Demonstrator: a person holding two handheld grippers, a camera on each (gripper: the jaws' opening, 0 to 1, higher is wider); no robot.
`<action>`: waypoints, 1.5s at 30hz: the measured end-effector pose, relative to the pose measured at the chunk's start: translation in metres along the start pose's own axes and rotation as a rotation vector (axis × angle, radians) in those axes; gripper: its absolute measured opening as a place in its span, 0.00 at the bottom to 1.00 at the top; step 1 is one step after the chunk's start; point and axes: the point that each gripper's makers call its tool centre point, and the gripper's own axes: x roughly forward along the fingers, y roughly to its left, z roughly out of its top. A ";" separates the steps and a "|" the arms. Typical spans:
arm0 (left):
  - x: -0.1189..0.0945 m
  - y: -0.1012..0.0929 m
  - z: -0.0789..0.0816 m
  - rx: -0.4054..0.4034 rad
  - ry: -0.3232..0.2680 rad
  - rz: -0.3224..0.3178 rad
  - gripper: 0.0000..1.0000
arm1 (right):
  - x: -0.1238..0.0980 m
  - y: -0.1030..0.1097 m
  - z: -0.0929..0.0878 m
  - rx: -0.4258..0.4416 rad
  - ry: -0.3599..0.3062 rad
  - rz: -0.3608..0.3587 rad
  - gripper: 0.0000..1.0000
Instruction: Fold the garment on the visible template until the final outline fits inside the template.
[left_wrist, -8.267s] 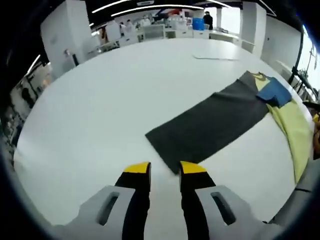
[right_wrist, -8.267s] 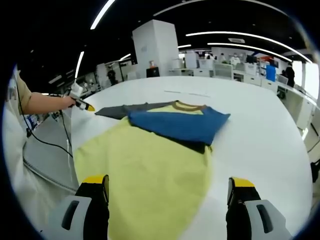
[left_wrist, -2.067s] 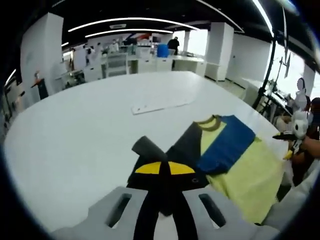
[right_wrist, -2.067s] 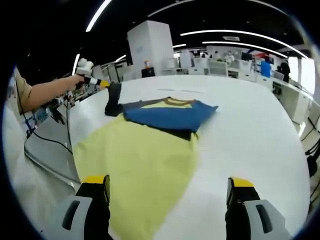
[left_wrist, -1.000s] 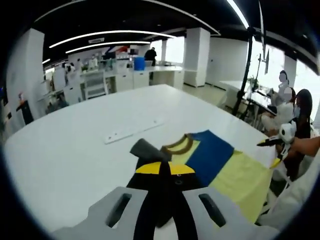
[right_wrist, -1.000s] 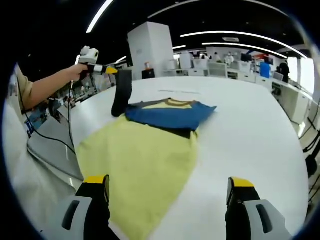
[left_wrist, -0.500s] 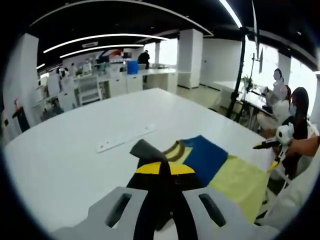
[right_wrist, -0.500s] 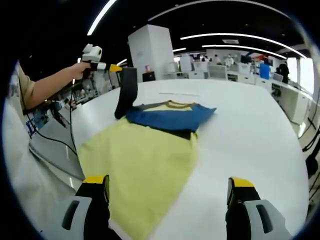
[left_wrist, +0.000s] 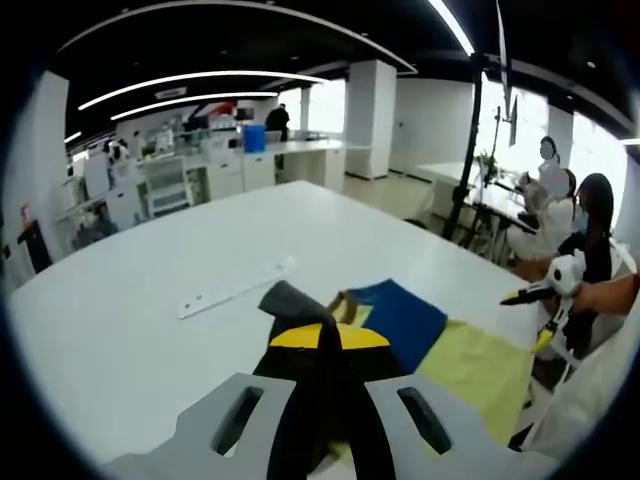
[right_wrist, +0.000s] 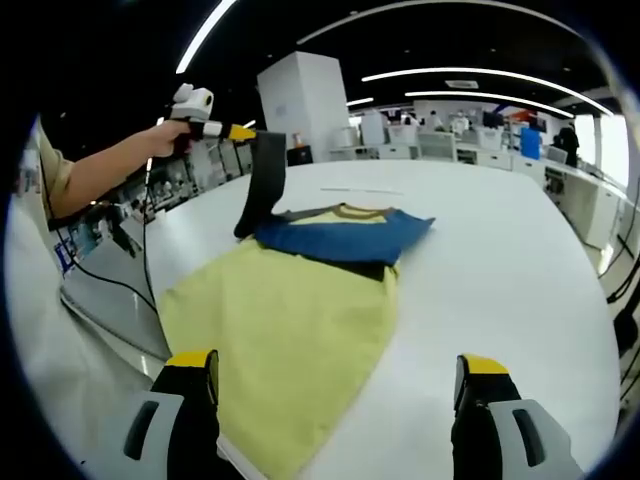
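Observation:
A T-shirt lies on the white table (right_wrist: 500, 260), with a pale yellow body (right_wrist: 290, 320), a brown collar (right_wrist: 350, 211) and a blue sleeve (right_wrist: 345, 238) folded across the chest. My left gripper (left_wrist: 330, 337) is shut on the dark grey sleeve (left_wrist: 290, 300) and holds it above the shirt. In the right gripper view that sleeve (right_wrist: 262, 185) hangs upright from the left gripper (right_wrist: 243, 132), held up by a person's arm. My right gripper (right_wrist: 336, 362) stands open over the shirt's hem with nothing between its jaws. In the left gripper view the right gripper (left_wrist: 535, 315) is beyond the yellow body (left_wrist: 480, 360).
A long white strip (left_wrist: 235, 288) lies flat on the table beyond the shirt. A cable (right_wrist: 130, 290) hangs along the table's near edge. People sit at the right (left_wrist: 590, 210). Desks and pillars stand in the background. Wide bare tabletop lies right of the shirt.
The left gripper closed on the grey sleeve's end, then lifted it from flat on the table and swung it up over the shirt. The right gripper has stayed open at the hem.

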 end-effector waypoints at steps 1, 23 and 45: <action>0.002 -0.002 0.001 0.000 -0.001 -0.004 0.00 | 0.000 0.000 0.000 0.001 -0.001 0.000 0.98; 0.036 -0.030 0.011 0.025 0.011 -0.083 0.00 | 0.004 0.001 -0.004 0.008 0.008 0.014 0.98; 0.066 -0.054 0.035 0.032 -0.021 -0.148 0.00 | 0.005 -0.005 -0.004 0.014 0.012 0.006 0.98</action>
